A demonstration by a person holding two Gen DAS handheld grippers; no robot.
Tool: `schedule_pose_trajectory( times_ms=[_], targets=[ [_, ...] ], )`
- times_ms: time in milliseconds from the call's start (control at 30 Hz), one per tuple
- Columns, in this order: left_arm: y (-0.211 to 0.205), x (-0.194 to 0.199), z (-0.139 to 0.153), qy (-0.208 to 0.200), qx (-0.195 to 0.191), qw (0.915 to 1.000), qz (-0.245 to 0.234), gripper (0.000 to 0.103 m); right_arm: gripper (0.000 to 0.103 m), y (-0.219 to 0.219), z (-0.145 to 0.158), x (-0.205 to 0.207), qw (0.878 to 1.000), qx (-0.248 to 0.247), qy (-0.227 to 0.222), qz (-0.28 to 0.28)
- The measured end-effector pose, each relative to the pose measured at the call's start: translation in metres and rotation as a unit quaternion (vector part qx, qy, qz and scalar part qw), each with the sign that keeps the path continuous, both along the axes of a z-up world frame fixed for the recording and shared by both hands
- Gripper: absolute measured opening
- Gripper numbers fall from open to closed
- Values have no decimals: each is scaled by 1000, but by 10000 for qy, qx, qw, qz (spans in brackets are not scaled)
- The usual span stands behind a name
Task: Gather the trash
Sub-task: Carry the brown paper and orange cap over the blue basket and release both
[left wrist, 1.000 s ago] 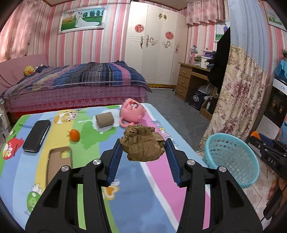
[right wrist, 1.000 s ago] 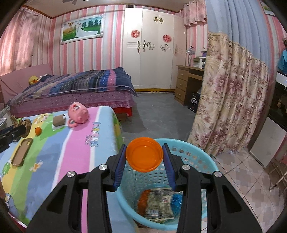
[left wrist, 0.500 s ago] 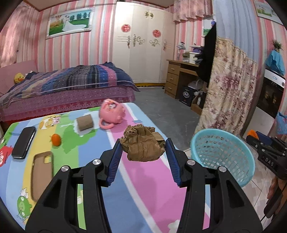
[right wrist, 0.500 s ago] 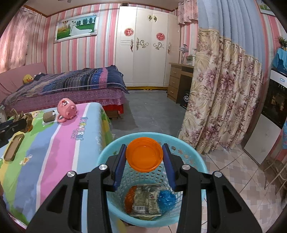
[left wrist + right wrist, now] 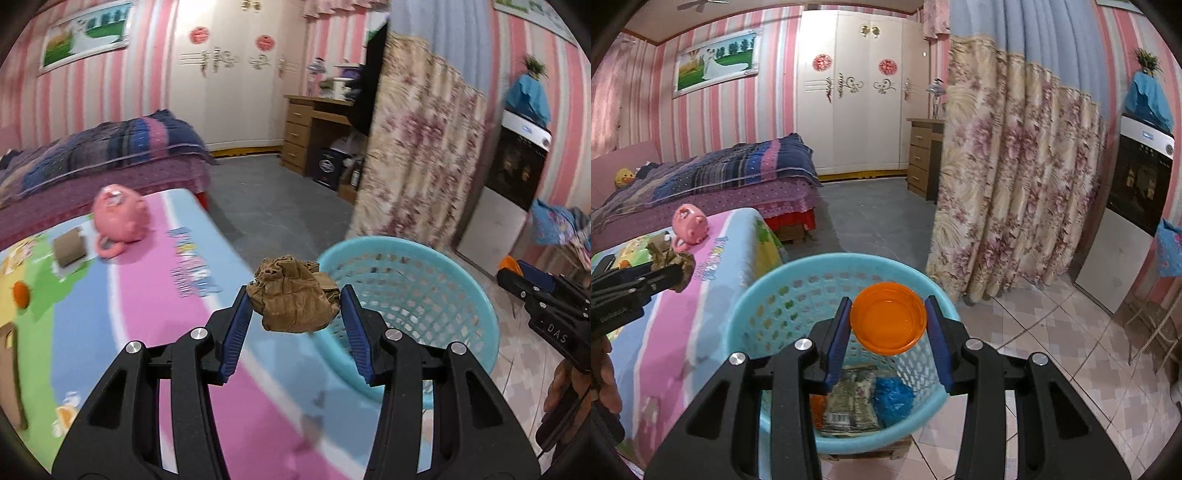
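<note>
In the left wrist view, the left gripper (image 5: pixel 295 314) is squeezing a crumpled brown wad (image 5: pixel 293 299) between its 2 blue pads, up in the air over the edge of the table (image 5: pixel 147 295) with the bright cartoon cloth. The blue basket (image 5: pixel 461 295) is sitting just to the right of the wad, on the floor side of the table. A pink toy (image 5: pixel 118 218) and a small orange ball (image 5: pixel 21 292) are lying farther back on the cloth. In the right wrist view, the right gripper (image 5: pixel 888 325) is pinching an orange lid (image 5: pixel 888 318) by its 2 sides, and the lid is hanging right over the open basket (image 5: pixel 768 284). Some trash (image 5: pixel 855 398) is already lying at the bottom. I think the lid is ready to drop, so the right pads should open while it is over the middle of the basket. The wad is not over the basket yet, so the left hand should be going farther across the rim before letting go, or the wad may fall on the floor.
</note>
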State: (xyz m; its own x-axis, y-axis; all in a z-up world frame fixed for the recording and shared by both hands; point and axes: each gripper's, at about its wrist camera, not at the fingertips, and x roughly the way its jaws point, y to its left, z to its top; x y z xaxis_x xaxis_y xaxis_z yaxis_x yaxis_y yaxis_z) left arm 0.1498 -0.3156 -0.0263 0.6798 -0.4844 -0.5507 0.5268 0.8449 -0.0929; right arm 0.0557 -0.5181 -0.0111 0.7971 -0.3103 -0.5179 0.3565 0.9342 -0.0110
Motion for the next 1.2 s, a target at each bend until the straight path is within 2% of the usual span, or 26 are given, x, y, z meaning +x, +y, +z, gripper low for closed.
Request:
schedule_pose_trajectory(
  times_ms=[300, 400, 433, 467, 567, 733, 1200],
  targets=[
    [-58, -3, -14, -38, 199, 9984, -521, 49, 40, -31, -12, -11, 9995, 163, 42, -254],
    [-64, 1, -16, 15, 227, 9983, -537, 53, 40, -31, -13, -11, 9996, 140, 56, -249],
    [-63, 2, -16, 21, 226, 9983, -533, 59, 40, -31, -13, -12, 9996, 126, 64, -246],
    [-60, 3, -16, 2, 232, 9985, -503, 67, 40, -32, -14, -12, 9996, 112, 72, -245],
    [-50, 6, -12, -130, 286, 9991, -276, 80, 40, -33, -15, -11, 9996, 104, 98, -247],
    [-24, 15, -3, -265, 271, 9991, 163, 94, 40, -29, -18, -7, 9996, 134, 130, -230],
    [37, 12, 2, -273, 217, 9964, 778, 97, 41, -10, -40, 39, 9989, 330, 300, -177]
  ],
)
